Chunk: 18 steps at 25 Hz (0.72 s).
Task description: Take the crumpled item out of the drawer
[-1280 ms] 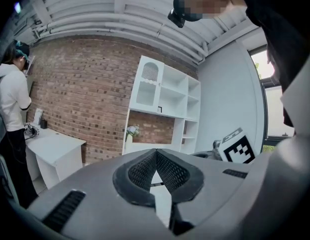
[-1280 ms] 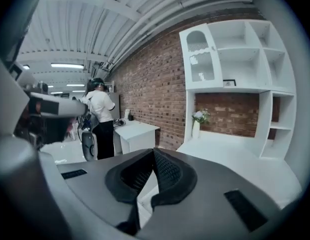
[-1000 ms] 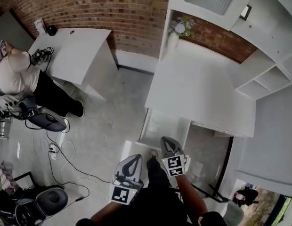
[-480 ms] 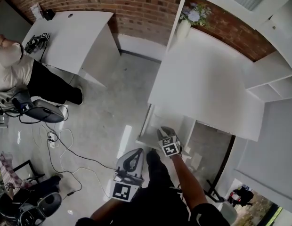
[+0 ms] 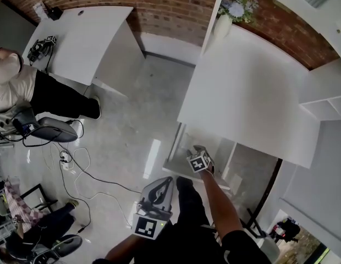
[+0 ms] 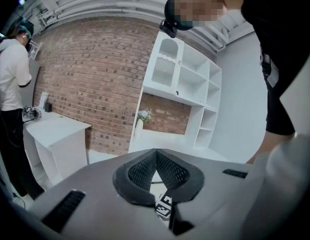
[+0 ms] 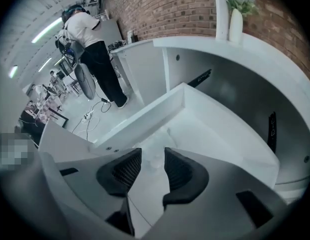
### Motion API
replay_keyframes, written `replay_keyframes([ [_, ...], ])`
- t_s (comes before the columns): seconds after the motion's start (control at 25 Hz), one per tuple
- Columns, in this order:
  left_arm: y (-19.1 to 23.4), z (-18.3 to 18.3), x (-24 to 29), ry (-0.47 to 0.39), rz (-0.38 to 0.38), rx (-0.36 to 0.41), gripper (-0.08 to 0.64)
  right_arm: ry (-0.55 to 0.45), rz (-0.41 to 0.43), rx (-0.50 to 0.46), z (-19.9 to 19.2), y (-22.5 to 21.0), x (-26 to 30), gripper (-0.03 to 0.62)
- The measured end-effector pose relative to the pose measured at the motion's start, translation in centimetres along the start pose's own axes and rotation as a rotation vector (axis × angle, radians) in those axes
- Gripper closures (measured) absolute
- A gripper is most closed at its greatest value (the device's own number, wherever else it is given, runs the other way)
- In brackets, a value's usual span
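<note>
drawer (image 7: 145, 116) stands pulled out under the white desk (image 5: 253, 87), and it fills the middle of the right gripper view. the crumpled item (image 7: 156, 146), pale and wrinkled, lies on the drawer floor, a little below the centre of that frame. the right gripper (image 7: 152, 155) points down into the drawer. its jaws have just been opening and stand apart, with the crumpled item seen in the gap at their tips, and the pads do not press on it. in the head view we find this gripper low in the centre, over the drawer, and we cannot make out the item there. the left gripper (image 5: 166, 183) is lower and to the left, outside the drawer. in its own view the jaws meet at the tips with nothing between them. a vase (image 5: 223, 23) with flowers stands on the desk at the top of the frame. a person (image 5: 16, 87) stands by a white table (image 5: 88, 37) in the upper left.
</note>
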<state>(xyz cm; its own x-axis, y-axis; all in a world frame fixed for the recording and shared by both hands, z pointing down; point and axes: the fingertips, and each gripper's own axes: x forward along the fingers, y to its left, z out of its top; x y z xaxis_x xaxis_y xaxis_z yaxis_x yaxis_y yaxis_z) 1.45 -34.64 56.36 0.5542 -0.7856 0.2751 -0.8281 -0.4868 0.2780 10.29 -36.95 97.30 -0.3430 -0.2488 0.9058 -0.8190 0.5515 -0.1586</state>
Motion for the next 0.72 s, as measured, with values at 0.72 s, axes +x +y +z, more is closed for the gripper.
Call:
replay_keyframes([
  [0.72,1.7,-4.3,1.8,0.089,0.022,-0.027,0.535,0.16,-0.01,-0.052,-3.0,-1.8,7.8,0.411],
])
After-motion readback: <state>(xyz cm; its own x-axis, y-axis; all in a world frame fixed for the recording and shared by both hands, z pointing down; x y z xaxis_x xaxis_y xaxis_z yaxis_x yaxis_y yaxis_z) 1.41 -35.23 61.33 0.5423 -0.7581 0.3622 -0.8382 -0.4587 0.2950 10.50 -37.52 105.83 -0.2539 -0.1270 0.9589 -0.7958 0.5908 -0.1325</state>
